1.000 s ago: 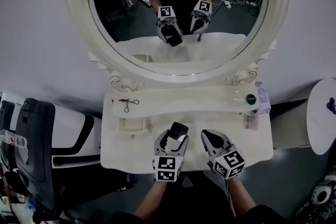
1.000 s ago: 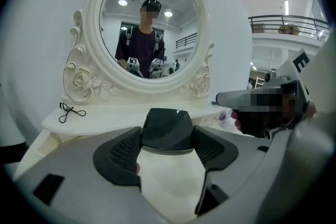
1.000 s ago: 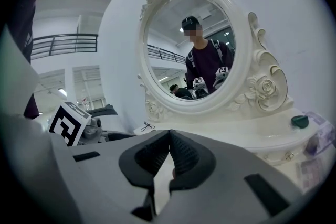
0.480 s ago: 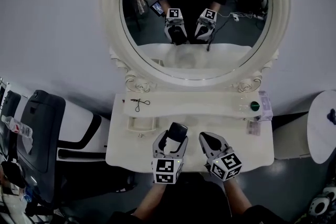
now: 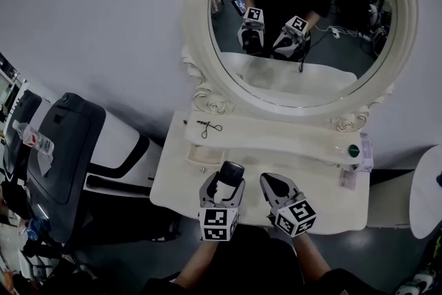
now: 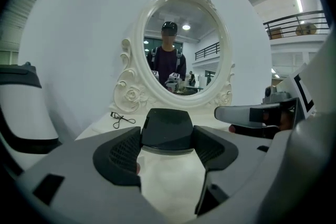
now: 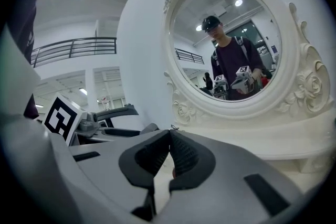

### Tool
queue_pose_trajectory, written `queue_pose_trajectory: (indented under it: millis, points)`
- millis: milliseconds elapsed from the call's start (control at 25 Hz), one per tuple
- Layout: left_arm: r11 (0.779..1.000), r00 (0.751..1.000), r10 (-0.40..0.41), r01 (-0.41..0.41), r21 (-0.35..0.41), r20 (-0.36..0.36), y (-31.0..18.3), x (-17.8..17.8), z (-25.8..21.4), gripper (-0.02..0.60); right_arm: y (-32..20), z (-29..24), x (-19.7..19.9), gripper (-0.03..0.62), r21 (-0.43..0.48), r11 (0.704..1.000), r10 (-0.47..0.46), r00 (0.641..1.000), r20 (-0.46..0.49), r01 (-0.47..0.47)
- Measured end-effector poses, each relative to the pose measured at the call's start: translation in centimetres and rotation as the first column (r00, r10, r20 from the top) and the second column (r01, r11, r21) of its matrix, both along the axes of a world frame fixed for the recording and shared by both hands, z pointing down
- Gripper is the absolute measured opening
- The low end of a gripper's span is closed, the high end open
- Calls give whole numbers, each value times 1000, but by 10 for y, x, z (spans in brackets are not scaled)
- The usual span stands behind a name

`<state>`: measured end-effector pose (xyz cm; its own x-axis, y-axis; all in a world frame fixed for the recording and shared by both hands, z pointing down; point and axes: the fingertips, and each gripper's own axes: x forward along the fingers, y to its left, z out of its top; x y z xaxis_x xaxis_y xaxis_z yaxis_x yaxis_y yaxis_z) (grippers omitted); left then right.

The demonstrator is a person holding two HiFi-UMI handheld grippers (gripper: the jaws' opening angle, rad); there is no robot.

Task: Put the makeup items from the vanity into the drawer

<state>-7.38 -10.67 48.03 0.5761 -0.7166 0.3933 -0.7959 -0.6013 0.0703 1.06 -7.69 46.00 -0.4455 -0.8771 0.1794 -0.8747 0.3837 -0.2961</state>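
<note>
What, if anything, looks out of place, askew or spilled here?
Nothing stands out. The eyelash curler lies flat on the vanity shelf, the left gripper holds a black compact squarely between its fingers, and the right gripper is shut and empty.

Staged corner of a large lab or office hall, white vanity (image 5: 314,179) with ornate oval mirror (image 5: 331,59) against a plain wall (image 5: 103,24), black office chair (image 5: 62,148) beside its left edge, mezzanine railing (image 6: 294,21), ceiling strip light (image 6: 299,3) overhead.
</note>
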Motion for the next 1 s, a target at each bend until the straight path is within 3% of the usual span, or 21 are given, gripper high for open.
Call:
queue_pose_trajectory:
  millis: [440, 1000]
  points:
    - [988, 988, -152, 152, -25, 18, -22, -73, 11, 318, -32, 8, -69, 23, -2, 989, -148, 989, -3, 148]
    - [978, 987, -144, 153, -139, 76, -70, -87, 54, 319, -75, 36, -93, 23, -58, 983, -176, 984, -8, 175]
